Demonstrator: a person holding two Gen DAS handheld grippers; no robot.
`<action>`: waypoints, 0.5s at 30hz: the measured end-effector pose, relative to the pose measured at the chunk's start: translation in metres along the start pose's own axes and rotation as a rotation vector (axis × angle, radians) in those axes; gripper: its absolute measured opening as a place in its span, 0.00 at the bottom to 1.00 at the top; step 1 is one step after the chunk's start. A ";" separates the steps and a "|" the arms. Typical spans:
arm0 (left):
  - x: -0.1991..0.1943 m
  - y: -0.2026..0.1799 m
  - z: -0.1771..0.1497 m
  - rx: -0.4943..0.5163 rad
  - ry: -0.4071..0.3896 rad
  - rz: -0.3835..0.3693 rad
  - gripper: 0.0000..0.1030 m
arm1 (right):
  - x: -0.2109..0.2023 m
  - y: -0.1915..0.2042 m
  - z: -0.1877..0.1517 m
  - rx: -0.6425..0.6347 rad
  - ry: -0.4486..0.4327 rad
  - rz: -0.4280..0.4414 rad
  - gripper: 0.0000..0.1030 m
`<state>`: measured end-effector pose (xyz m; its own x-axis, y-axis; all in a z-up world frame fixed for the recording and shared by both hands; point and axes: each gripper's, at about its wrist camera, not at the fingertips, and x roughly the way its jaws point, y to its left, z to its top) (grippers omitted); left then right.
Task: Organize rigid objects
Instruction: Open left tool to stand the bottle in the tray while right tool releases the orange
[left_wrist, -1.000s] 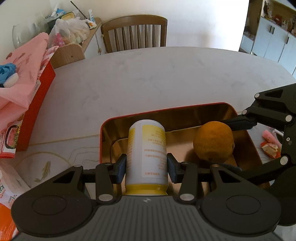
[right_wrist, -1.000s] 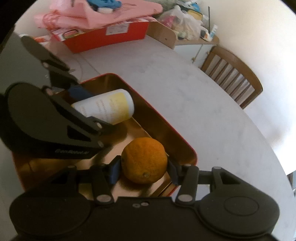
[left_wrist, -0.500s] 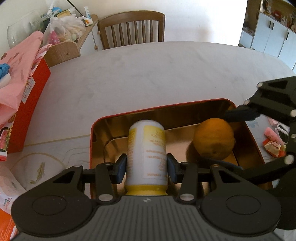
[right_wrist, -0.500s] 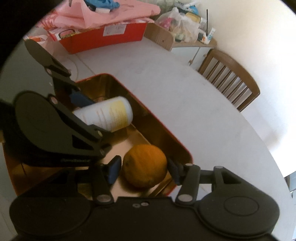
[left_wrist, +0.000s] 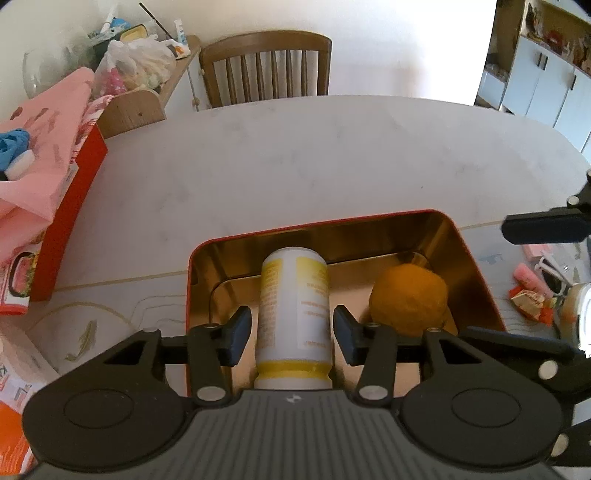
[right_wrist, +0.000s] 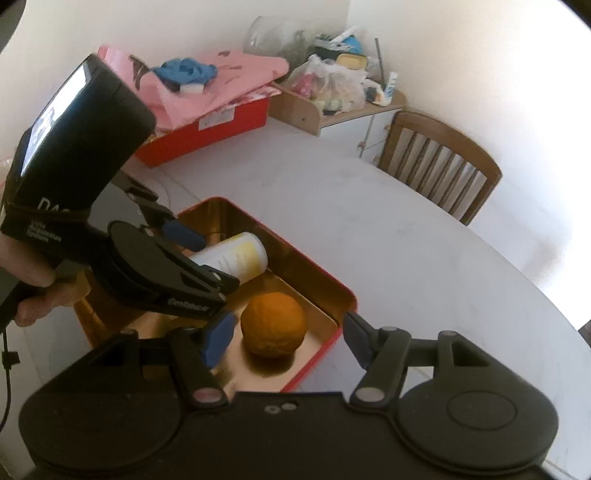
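**Both claws loosened over the tin**

The left gripper (left_wrist: 291, 334) pointed steeply down into the red tin (left_wrist: 480, 280), its jaws opening, blue pads standing just clear of the white-and-yellow can (left_wrist: 293, 306) lying on its side between them. The right gripper (right_wrist: 284, 341) angled down at the tin's near corner, jaws opening wide, the orange (right_wrist: 273, 325) sitting between them untouched on the gold floor.

The tin sat on a pale marble table (left_wrist: 295, 166). A wooden chair (left_wrist: 266, 68) stood beyond it, and a red box (left_wrist: 70, 206) draped with pink cloth sat at the left.

Only the right wrist view showed a person's hand (right_wrist: 26, 273) gripping the left tool's handle. Only the left view showed small wrappers (left_wrist: 528, 291) right of the tin.
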<state>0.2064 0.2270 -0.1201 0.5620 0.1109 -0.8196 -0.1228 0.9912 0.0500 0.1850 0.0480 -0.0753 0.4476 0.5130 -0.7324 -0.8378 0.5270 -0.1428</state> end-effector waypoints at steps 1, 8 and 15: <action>-0.003 -0.001 -0.001 -0.002 -0.005 0.000 0.50 | -0.005 -0.001 -0.001 0.010 -0.003 -0.001 0.63; -0.029 -0.008 -0.007 -0.007 -0.042 -0.001 0.56 | -0.038 -0.013 -0.011 0.102 -0.043 -0.006 0.67; -0.059 -0.020 -0.014 -0.015 -0.074 -0.003 0.57 | -0.075 -0.032 -0.029 0.196 -0.093 -0.018 0.72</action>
<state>0.1641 0.1994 -0.0808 0.6214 0.1136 -0.7752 -0.1333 0.9903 0.0383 0.1692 -0.0271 -0.0352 0.4966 0.5577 -0.6651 -0.7565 0.6537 -0.0167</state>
